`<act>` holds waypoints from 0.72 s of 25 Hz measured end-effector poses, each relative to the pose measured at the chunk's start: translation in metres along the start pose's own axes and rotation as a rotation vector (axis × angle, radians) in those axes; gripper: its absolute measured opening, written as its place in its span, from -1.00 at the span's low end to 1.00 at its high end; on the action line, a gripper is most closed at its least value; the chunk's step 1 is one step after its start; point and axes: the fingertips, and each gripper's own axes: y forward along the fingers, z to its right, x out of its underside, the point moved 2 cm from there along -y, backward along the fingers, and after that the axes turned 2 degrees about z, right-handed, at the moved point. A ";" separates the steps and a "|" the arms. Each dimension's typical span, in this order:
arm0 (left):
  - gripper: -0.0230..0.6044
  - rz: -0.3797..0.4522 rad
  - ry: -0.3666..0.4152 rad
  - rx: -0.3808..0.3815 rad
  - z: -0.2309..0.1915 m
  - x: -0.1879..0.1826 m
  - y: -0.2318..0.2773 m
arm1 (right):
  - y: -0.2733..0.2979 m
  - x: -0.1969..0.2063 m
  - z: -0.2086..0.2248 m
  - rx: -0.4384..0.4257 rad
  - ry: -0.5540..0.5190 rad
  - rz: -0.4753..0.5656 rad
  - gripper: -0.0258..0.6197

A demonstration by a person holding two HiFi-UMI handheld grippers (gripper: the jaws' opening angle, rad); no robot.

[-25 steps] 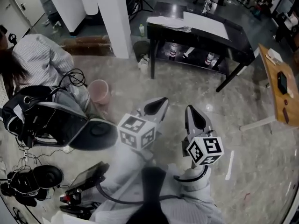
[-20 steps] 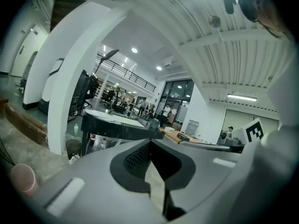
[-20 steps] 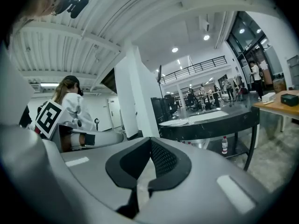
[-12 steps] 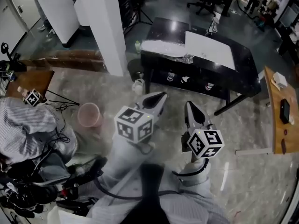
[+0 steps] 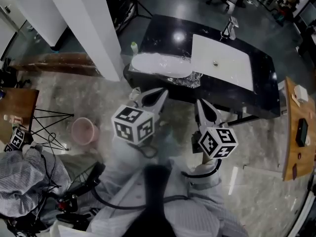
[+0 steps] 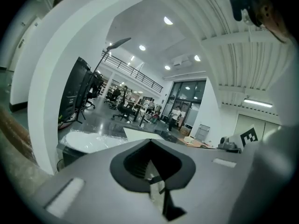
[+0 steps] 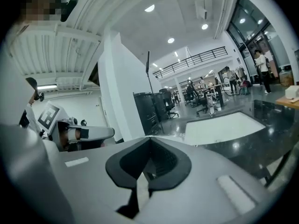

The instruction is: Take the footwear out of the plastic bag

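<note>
— Marbled grey floor (image 5: 261, 181) runs under everything, with a wide open hall behind. Where's the plastic bag?

— Upper centre of the head view. The plastic bag (image 5: 159, 66) lies flat on the left end of the black worktop (image 5: 266, 90). It is whitish and crumpled, and its right end meets a white sheet (image 5: 222, 63) that covers the middle of the top.

— And the footwear?

— I can't make it out. The bag is cloudy and too small here to show what it contains.

— The tools?

— Both sit at centre frame, just below the worktop's near edge, and neither touches the bag. The left tool (image 5: 149, 97) points up and to the right, toward the bag's end of the worktop. The right tool (image 5: 206, 113) points up toward the sheet. In each gripper view the jaws are pressed together with nothing between them.

— What's farther out?

— A white pillar (image 5: 94, 28) slants through the upper left, and a small bottle (image 5: 133, 47) stands between it and the worktop. A pink bucket (image 5: 83, 131) sits on the floor at left. Beyond it, at the left edge, is a small wooden table (image 5: 17, 100). A person in a striped shirt (image 5: 24, 181) is in the lower left corner. A wooden worktop (image 5: 291, 152) runs along the right edge with a dark flat object (image 5: 301, 131) on it.
</note>
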 end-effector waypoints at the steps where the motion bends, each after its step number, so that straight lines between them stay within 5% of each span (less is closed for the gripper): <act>1: -0.92 -0.004 0.005 -0.015 -0.011 -0.007 0.018 | 0.017 -0.006 0.013 -0.003 -0.002 -0.008 -0.88; 9: -0.92 -0.038 0.064 -0.124 -0.086 -0.055 0.126 | 0.146 -0.037 0.080 -0.038 -0.037 -0.111 -0.88; 18: -0.92 -0.144 0.000 -0.154 -0.144 -0.043 0.153 | 0.195 -0.005 0.117 0.007 0.052 -0.285 -0.88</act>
